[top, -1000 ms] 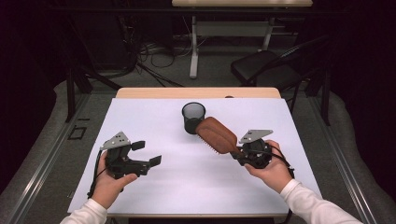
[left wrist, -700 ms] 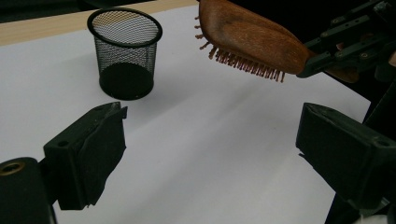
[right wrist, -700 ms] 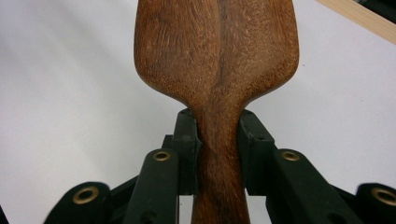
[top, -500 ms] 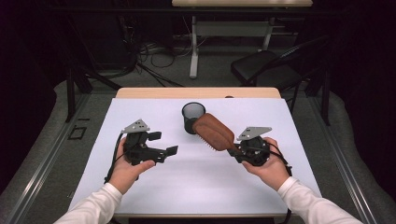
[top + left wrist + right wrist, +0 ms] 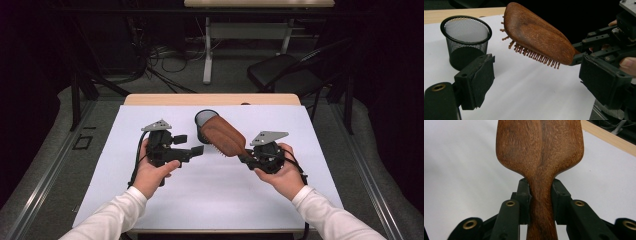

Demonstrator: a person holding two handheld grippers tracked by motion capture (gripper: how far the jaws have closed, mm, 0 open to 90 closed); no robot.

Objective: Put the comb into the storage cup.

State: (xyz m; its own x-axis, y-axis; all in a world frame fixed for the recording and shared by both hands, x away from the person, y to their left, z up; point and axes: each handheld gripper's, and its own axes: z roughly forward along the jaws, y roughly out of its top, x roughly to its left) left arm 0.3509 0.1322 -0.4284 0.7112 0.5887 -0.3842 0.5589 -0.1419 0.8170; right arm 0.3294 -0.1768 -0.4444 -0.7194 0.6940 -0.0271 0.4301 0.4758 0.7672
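Even overhead light brightens the white surface (image 5: 150, 200); the room toward twelve o'clock stays dim. Shadows are soft, close-ups slightly blurred at six o'clock.

right gripper (image 5: 248, 157) clamping hairbrush (image 5: 223, 136), mesh cup (image 5: 203, 119)

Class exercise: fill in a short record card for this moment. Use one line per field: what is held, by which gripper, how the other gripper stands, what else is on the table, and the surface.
held thing: wooden hairbrush, clamped by its handle, bristles facing down
holding gripper: right gripper, jaws shut on the handle
other gripper: left gripper, jaws apart and just closing a little, nothing between them, pointing toward the brush
also on table: black mesh cup, upright, beyond the brush head
surface: white table
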